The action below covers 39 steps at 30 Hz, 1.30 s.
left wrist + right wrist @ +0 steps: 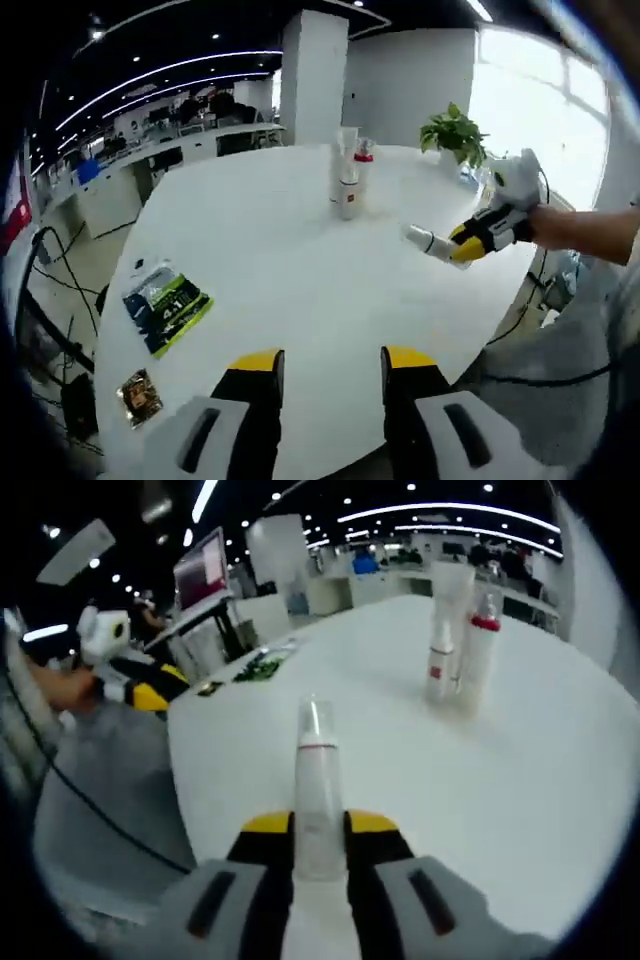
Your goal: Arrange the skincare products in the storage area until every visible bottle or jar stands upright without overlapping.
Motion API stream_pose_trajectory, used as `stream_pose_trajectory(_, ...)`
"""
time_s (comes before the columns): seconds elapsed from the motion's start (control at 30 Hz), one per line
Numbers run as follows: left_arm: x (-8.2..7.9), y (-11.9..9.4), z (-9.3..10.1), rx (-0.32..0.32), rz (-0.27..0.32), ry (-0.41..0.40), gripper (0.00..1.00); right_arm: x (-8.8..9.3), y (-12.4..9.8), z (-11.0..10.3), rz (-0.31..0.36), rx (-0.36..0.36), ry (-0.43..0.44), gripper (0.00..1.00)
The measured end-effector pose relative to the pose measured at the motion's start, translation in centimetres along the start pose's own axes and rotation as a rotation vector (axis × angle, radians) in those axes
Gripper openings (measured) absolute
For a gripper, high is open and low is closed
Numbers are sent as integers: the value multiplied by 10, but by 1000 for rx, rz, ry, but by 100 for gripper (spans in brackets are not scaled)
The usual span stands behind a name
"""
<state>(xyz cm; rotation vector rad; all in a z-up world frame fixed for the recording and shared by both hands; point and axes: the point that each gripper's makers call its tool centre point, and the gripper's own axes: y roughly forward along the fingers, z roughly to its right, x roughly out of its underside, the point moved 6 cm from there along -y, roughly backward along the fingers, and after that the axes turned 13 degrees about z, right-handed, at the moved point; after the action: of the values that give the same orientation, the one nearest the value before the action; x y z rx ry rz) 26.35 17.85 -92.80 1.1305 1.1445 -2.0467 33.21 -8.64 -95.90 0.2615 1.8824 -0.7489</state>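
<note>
While the right hand-held gripper (320,832) clamps a slim white bottle (317,780) between its yellow-tipped jaws, the bottle projects forward along the jaw axis toward the centre of the right gripper view, its clear cap leading. Seen from the left gripper view, the same right hand-held gripper (462,244) appears at right centre, carrying that bottle (425,240) tilted well off vertical above the white surface (280,260); a grip on the body leaves the base free, which suits setting it down upright. Three skincare products already stand upright in a tight cluster (348,175) at upper centre of the left gripper view, and at upper right of the right gripper view (460,640); whether they touch one another cannot be resolved. Judged from this layout, the carried bottle is the remaining item, and bare surface beside the cluster offers room to place it without overlap. The left hand-held gripper (332,368) sits at lower centre with its jaws apart and nothing between them. Two sachets (165,305) lie flat at lower left, and a potted plant (455,135) stands at upper right.
</note>
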Motion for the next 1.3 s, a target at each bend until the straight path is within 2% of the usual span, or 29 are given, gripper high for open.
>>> stream_pose_trajectory(0.03,-2,11,12,48,1,-73,41,-1,-8,-3,17,6,10,17)
stream_pose_trajectory(0.1,-7,24,25,116,10,-107,46,-2,-16,-6,43,11,31,17)
stream_pose_trajectory(0.17,-15,41,44,178,21,-176,53,-7,-24,-12,101,14,87,17)
stream_pose_trajectory(0.2,-19,46,51,206,32,-198,54,-9,-29,-17,130,-1,117,17)
stream_pose_trajectory(0.3,-29,60,69,279,61,-291,56,-10,-37,-21,161,-6,129,17)
stream_pose_trajectory(0.37,-34,67,79,315,78,-364,56,-9,-39,-22,179,-7,188,17)
stream_pose_trajectory(0.5,-34,73,91,360,61,-424,58,-16,-40,-31,265,-67,294,17)
stream_pose_trajectory(0.6,-36,73,97,399,70,-440,58,-23,-36,-39,311,-115,345,17)
stream_pose_trajectory(0.63,-38,72,102,428,80,-461,58,-28,-34,-44,332,-152,375,17)
stream_pose_trajectory(0.7,-39,72,106,451,81,-475,58,-32,-32,-47,353,-172,389,17)
stream_pose_trajectory(0.83,-44,71,114,505,99,-505,57,-41,-28,-61,372,-254,410,17)
stream_pose_trajectory(0.97,-48,67,117,541,116,-549,52,-45,-29,-71,393,-319,452,17)
stream_pose_trajectory(1.03,-50,65,117,562,129,-571,47,-46,-31,-78,401,-364,479,17)
stream_pose_trajectory(1.13,-51,62,121,602,139,-609,31,-45,-32,-88,395,-421,533,17)
stream_pose_trajectory(1.17,-52,60,124,634,155,-631,27,-43,-31,-89,391,-422,538,17)
stream_pose_trajectory(1.3,-46,58,124,590,161,-655,26,-39,-31,-89,391,-407,552,18)
